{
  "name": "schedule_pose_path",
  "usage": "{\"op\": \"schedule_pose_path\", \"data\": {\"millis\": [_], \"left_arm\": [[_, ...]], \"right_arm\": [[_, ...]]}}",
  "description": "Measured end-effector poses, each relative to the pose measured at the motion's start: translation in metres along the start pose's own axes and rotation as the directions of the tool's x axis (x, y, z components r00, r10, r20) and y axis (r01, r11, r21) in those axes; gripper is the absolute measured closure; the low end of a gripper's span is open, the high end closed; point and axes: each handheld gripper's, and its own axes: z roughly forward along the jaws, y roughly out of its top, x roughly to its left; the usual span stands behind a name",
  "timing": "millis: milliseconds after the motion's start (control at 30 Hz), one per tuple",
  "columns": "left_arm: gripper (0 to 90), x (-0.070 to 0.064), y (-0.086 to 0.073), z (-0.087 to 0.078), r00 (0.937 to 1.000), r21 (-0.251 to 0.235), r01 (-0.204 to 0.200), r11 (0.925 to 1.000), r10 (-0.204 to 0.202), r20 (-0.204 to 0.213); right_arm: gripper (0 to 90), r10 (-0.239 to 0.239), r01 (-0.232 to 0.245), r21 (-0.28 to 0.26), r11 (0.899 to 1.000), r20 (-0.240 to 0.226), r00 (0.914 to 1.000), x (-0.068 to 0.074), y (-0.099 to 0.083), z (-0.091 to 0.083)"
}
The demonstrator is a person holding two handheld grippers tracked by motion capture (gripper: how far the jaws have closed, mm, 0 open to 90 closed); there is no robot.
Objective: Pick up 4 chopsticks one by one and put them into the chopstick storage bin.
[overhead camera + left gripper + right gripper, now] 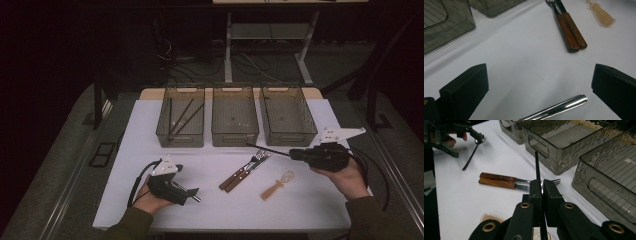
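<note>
The fingers of the right gripper (541, 191) are pressed together on a thin black chopstick (537, 167), which sticks out past their tips toward the three smoky translucent plastic bins (235, 131) at the back of the white surface (300, 205). In the high view the same stick (267, 149) runs leftward from that gripper (295, 154), raised above the surface and crossing just over the tines of the cutlery.

The fingers of the left gripper (537, 87) stand wide apart, with a shiny round steel handle (560, 106) lying on the surface between them, ungripped; the right gripper view suggests it belongs to a slim long-handled spoon (472, 152).

Judging by the two dark sticks already resting in the left bin (184, 117), the work is sorting utensils by kind, and the step in hand looks like carrying this chopstick to join its fellows. The next move calls for swinging the right gripper across to the far-left bin (a long reach over the middle one), then spreading the fingers so the stick drops in lengthwise. The left gripper would meanwhile need to shut on the steel handle.

A wooden-handled fork and knife (244, 172) lie side by side mid-surface, touching, and a pale tan wooden-handled whisk (276, 186) sits just right of them, all untouched.
</note>
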Motion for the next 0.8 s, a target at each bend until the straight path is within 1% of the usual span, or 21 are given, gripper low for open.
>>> {"op": "schedule_pose_path", "data": {"millis": [33,67,100,133,200,267,367,433,533,600,633,667,800], "left_arm": [[0.0,0.000,0.000,0.000,1.0000,0.001,0.000,1.0000,0.000,-0.001],[0.0,0.000,0.000,0.000,1.0000,-0.002,0.004,1.0000,-0.004,-0.002],[0.0,0.000,0.000,0.000,1.0000,0.004,-0.005,1.0000,0.005,0.000],[0.0,0.000,0.000,0.001,1.0000,-0.003,0.003,1.0000,-0.003,0.001],[0.0,-0.001,0.000,0.001,1.0000,-0.002,0.002,1.0000,-0.002,0.001],[0.0,-0.001,0.000,0.000,1.0000,-0.002,0.000,1.0000,0.000,0.003],[0.0,-0.001,0.000,0.001,1.0000,-0.001,0.002,1.0000,-0.002,0.002],[0.0,-0.001,0.000,0.001,1.0000,0.001,0.000,1.0000,0.000,0.004],[0.0,-0.001,0.000,0.001,1.0000,-0.006,0.007,1.0000,-0.007,0.001],[0.0,-0.001,0.000,0.001,1.0000,-0.003,0.004,1.0000,-0.004,0.002],[0.0,-0.001,0.000,0.001,1.0000,-0.001,0.003,1.0000,-0.003,0.003],[0.0,-0.001,0.000,0.001,1.0000,0.002,0.000,1.0000,0.000,0.004],[0.0,-0.001,0.000,0.001,0.9999,0.004,-0.009,0.9999,0.009,0.004]], "right_arm": [[85.7,0.003,-0.003,-0.010,1.000,-0.008,1.0000,0.000,0.001,0.001],[85.7,-0.007,0.007,-0.005,1.000,-0.007,1.0000,0.002,0.002,0.002],[85.7,-0.012,0.012,-0.001,1.000,-0.006,0.9999,0.003,0.004,0.003],[85.7,-0.007,0.006,-0.011,1.000,-0.017,0.9998,0.003,0.004,0.004],[85.7,-0.019,0.019,-0.002,1.000,-0.015,0.9997,0.006,0.007,0.006],[85.7,-0.010,0.010,-0.015,1.000,-0.030,0.9995,0.006,0.009,0.008],[85.7,-0.020,0.020,-0.020,1.000,-0.033,0.9992,0.008,0.013,0.011],[85.7,-0.031,0.031,-0.012,0.999,-0.028,0.9991,0.009,0.016,0.015],[85.7,-0.036,0.036,-0.008,0.999,-0.035,0.9987,0.011,0.019,0.020],[85.7,-0.033,0.033,-0.016,0.999,-0.046,0.9984,0.011,0.021,0.022],[85.7,-0.039,0.038,-0.013,0.999,-0.036,0.9986,0.012,0.022,0.024],[85.7,-0.045,0.044,-0.008,0.999,-0.038,0.9983,0.012,0.023,0.025],[85.7,-0.050,0.049,-0.015,0.999,-0.041,0.9979,0.013,0.029,0.031]]}}
